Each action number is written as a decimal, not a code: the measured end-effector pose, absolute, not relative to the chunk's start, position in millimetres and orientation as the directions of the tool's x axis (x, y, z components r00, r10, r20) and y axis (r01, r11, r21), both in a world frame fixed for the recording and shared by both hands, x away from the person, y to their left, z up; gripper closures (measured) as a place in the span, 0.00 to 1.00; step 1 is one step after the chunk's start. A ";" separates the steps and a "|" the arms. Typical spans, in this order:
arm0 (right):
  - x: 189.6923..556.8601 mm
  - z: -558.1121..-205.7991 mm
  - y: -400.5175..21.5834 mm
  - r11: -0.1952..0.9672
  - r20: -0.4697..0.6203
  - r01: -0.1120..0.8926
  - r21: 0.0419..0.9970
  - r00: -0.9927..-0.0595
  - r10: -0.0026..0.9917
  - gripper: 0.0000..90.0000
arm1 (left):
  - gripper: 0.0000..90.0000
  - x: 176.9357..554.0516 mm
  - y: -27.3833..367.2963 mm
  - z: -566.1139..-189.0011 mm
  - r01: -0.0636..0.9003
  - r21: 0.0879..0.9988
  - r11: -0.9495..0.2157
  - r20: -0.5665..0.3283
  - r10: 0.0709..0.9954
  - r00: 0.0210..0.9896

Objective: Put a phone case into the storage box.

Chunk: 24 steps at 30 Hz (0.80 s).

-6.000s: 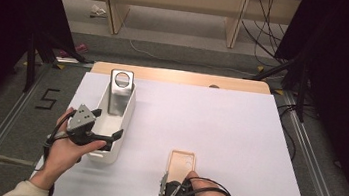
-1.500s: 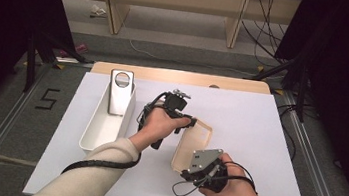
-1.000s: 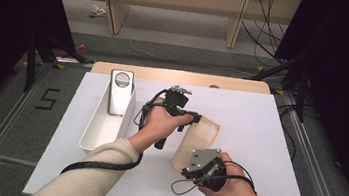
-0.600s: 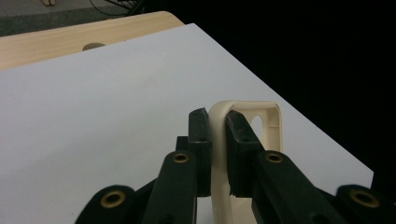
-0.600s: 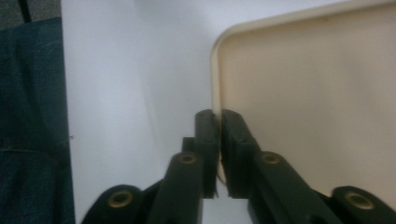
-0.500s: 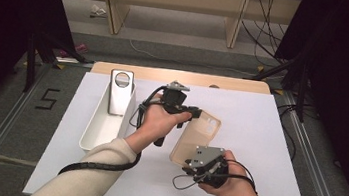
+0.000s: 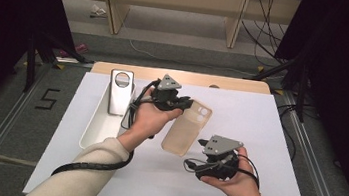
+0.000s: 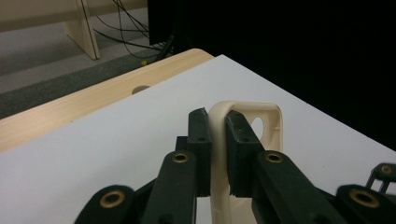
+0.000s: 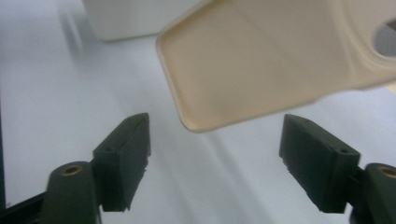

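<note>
A beige phone case (image 7: 186, 129) hangs tilted over the middle of the white table. My left gripper (image 7: 184, 103) is shut on its upper edge beside the camera hole; in the left gripper view the pads (image 8: 236, 140) press both sides of the case's rim (image 8: 247, 116). My right gripper (image 7: 201, 149) rests low, just below the case's bottom end. Its jaws have just been opening and now stand wide apart (image 9: 215, 158). The case's lower corner (image 9: 261, 60) floats beyond the gap, touching neither pad.
A long white tray (image 7: 103, 124) lies at the left of the table, with a silver phone (image 7: 120, 91) standing upright at its far end. The tray's wall (image 9: 135, 18) sits behind the case. The table's wooden far edge (image 7: 234, 84) is close behind.
The right gripper's jaws have opened and let go of the case's lower end. The left gripper keeps hold of the case, which is slightly more raised and tilted.
</note>
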State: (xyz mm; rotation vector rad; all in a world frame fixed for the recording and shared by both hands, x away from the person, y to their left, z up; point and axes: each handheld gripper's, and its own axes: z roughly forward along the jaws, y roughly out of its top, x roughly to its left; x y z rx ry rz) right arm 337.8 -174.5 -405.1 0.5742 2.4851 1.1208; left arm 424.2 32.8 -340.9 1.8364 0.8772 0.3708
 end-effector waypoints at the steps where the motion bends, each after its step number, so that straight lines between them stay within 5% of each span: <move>1: 339.7 -404.6 -177.3 0.589 -0.145 0.219 0.778 -0.849 0.508 0.27 | 0.91 424.4 34.5 -340.6 0.389 0.897 -0.211 -0.130 0.715 0.687; 6: 345.3 -404.2 -189.0 0.528 -0.118 0.250 0.812 -0.815 0.567 0.20 | 0.91 425.1 44.4 -340.2 0.356 0.914 -0.194 -0.114 0.719 0.686; 24: 353.1 -404.5 -220.2 0.396 -0.048 0.316 0.862 -0.726 0.686 0.19 | 0.91 424.6 79.0 -335.9 0.282 0.945 -0.167 -0.065 0.747 0.662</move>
